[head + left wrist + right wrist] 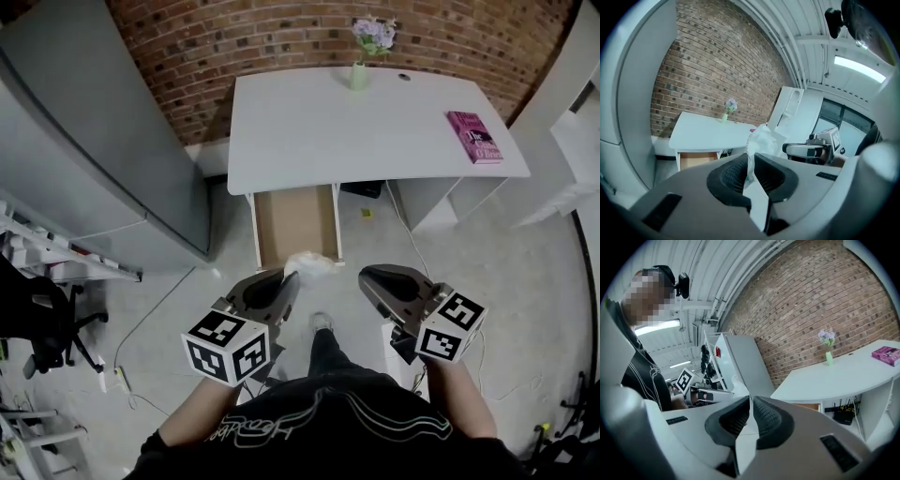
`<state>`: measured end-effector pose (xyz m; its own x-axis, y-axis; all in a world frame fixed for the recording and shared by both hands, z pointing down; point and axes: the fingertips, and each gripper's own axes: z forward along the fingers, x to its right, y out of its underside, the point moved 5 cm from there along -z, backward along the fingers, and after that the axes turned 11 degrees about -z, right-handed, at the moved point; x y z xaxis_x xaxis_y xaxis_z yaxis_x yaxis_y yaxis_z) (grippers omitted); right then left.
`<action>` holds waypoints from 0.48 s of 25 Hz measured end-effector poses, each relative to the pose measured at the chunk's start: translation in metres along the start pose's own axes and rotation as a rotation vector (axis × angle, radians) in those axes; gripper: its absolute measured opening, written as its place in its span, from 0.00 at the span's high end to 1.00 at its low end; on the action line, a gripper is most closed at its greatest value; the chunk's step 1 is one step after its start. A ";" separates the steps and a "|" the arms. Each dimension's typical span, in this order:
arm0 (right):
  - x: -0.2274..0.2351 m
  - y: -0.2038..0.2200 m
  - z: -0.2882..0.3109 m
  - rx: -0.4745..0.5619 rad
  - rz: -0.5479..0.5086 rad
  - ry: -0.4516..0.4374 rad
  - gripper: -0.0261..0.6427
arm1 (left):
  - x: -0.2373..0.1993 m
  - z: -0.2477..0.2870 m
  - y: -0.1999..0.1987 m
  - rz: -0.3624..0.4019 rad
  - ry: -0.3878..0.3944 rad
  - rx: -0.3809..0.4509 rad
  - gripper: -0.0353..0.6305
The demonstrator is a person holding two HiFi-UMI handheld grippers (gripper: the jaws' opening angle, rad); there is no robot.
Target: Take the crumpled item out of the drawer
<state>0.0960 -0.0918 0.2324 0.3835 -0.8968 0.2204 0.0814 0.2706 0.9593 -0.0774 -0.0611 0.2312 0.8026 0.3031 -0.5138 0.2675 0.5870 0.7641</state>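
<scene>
The crumpled white item [312, 265] hangs in the air in front of the open drawer [295, 225], and my left gripper [292, 278] is shut on its lower edge. In the left gripper view the crumpled item [762, 140] sticks up from between the pads of the left gripper [749, 172]. My right gripper [365, 277] is held beside it on the right, shut, with nothing between its fingers. In the right gripper view, the right gripper [750, 405] points toward the desk. The left gripper [701, 393] and the white item [739, 386] show at its left.
The drawer, brown inside, juts out of a white desk [375, 131] set against a brick wall. On the desk stand a vase of purple flowers [362, 58] and a pink book [474, 136]. A grey cabinet [94, 141] is on the left. Cables lie on the floor.
</scene>
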 end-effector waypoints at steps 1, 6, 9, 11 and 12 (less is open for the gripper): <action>-0.006 -0.002 -0.003 0.004 -0.003 0.004 0.88 | 0.004 -0.006 0.000 -0.001 0.008 0.007 0.86; -0.032 -0.006 -0.008 0.013 -0.021 0.010 0.88 | 0.011 -0.030 0.001 0.006 0.023 0.030 0.86; -0.041 -0.009 -0.007 0.003 -0.030 0.009 0.88 | 0.014 -0.040 -0.002 0.005 0.030 0.051 0.86; -0.042 -0.010 -0.007 -0.022 -0.048 0.020 0.88 | 0.016 -0.042 -0.004 0.004 0.035 0.062 0.86; -0.043 -0.010 -0.006 -0.030 -0.051 0.023 0.88 | 0.017 -0.043 -0.005 0.003 0.037 0.065 0.86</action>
<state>0.0845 -0.0537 0.2123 0.3991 -0.9016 0.1666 0.1288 0.2351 0.9634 -0.0882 -0.0267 0.2025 0.7833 0.3332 -0.5249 0.3005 0.5362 0.7888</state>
